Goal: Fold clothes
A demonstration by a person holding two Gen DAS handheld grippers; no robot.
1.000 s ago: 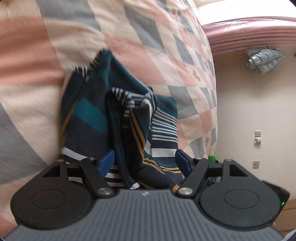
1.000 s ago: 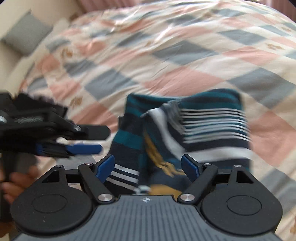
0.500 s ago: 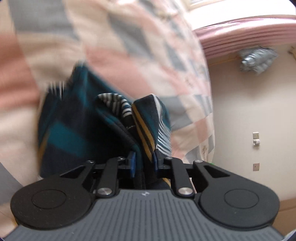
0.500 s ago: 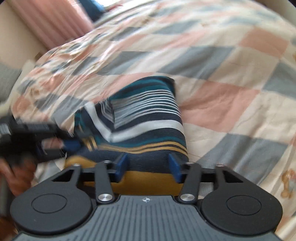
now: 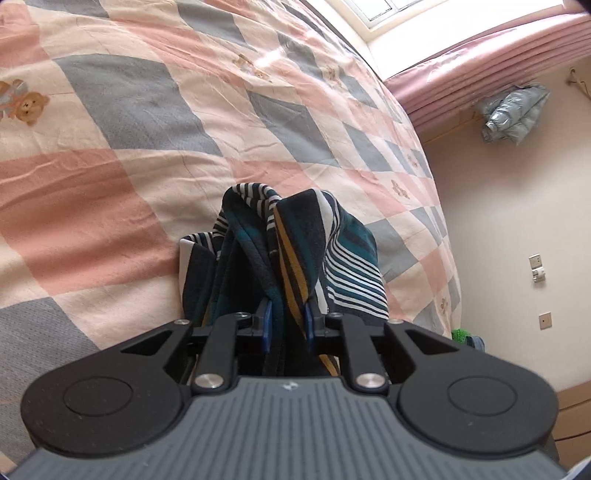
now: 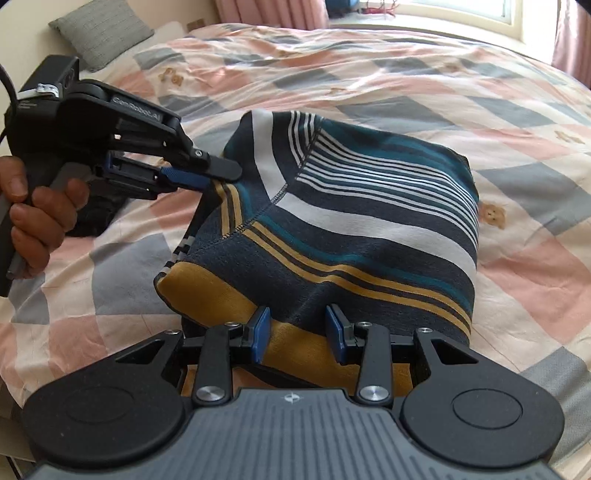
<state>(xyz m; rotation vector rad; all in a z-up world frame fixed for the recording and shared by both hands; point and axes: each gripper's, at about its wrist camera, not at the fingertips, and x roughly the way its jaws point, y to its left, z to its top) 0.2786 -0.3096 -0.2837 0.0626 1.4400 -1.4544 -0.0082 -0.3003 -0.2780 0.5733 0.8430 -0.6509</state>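
Observation:
A striped garment [image 6: 369, 221] in navy, teal, white and mustard lies bunched on the bed. In the right wrist view my right gripper [image 6: 299, 325] is shut on its thick near edge, the blue pads pressing the mustard and navy folds. My left gripper [image 6: 207, 177], held by a hand [image 6: 33, 206], pinches the garment's left side. In the left wrist view the left gripper [image 5: 287, 317] is shut on a gathered ridge of the garment [image 5: 347, 266], which stands up in folds beyond the fingers.
A checked pink, grey and cream bedspread [image 5: 110, 147] covers the bed. A grey pillow [image 6: 99, 33] sits at the far left corner. The bed's edge, a pink curtain [image 5: 498, 62] and a hanging pale-blue jacket [image 5: 513, 114] are to the right.
Both grippers went from open around the garment to shut on it. The cloth, flatter a second ago, now stands gathered into folds between them.

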